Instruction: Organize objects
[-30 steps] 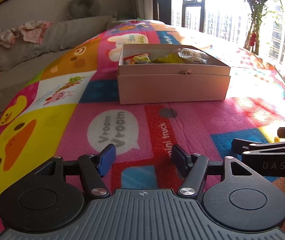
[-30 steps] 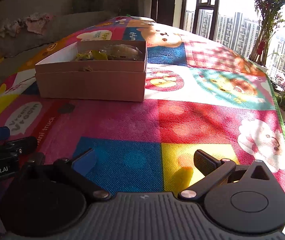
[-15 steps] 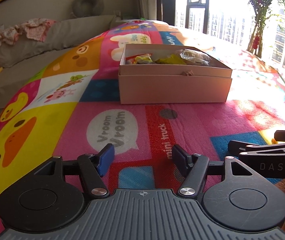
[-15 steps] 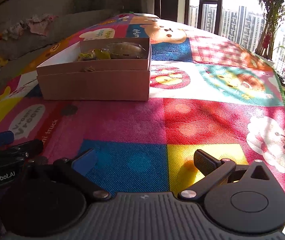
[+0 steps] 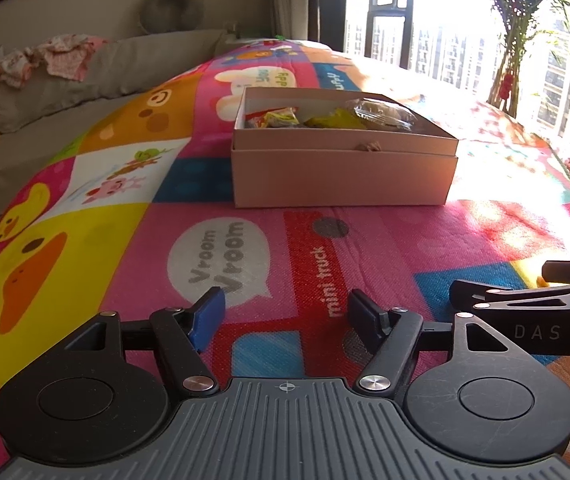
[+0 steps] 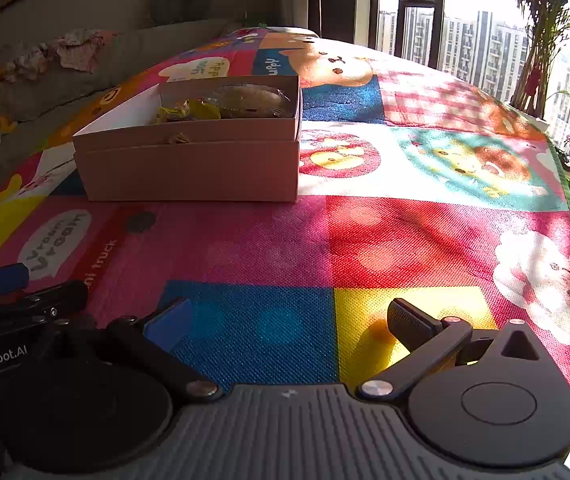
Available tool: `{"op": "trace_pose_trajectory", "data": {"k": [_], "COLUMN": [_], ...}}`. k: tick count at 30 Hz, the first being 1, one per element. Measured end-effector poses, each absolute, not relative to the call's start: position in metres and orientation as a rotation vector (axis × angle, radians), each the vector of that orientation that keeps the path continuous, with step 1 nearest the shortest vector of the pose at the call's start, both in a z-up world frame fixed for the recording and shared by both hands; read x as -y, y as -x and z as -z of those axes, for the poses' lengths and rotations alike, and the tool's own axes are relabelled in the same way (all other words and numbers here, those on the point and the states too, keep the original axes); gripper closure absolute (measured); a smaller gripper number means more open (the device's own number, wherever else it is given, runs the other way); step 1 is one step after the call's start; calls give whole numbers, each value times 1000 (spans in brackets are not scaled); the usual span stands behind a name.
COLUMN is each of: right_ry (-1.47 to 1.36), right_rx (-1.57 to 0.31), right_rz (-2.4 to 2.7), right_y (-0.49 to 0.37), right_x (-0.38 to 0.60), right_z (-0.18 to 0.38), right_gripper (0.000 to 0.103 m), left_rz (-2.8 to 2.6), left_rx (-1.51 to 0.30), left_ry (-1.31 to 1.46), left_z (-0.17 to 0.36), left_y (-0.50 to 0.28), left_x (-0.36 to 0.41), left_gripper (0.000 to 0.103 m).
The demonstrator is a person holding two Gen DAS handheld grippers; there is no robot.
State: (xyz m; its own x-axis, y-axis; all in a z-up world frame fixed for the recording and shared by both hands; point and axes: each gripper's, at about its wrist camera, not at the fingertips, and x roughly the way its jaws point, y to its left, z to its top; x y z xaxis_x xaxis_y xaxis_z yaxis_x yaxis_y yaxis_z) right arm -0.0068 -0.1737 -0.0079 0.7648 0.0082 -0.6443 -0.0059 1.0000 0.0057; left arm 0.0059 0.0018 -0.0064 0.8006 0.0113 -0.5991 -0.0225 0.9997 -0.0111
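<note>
Play mat (image 5: 85,240): patchwork of pink, yellow, blue, red and white squares with cartoon animals. Cardboard box (image 5: 343,174): plain tan outside, white inside. Snack packets (image 5: 273,117): red and yellow. Sofa (image 5: 37,96): grey-brown.

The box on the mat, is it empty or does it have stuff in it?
It has stuff in it. The open box has no lid on, and a red-yellow packet, a yellow packet and a clear-wrapped item show inside.

Both wrist views low, facing box (image 5: 344,168)
</note>
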Motion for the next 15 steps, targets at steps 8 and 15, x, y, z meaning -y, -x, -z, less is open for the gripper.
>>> {"op": "trace_pose_trajectory", "data": {"k": [8,15], "right_ry": [-4,-3], "right_rx": [-700,-700], "right_rz": [-8,-8], "right_y": [7,7], "right_x": [174,174], "right_z": [8,8], "right_gripper": [0,0], "left_rz": [-24,-33], "left_rx": [-645,-647], "left_ry": [6,8], "left_z": [7,7], "left_y": [-6,-7], "left_x": [-1,-1], "left_gripper": [29,27]}}
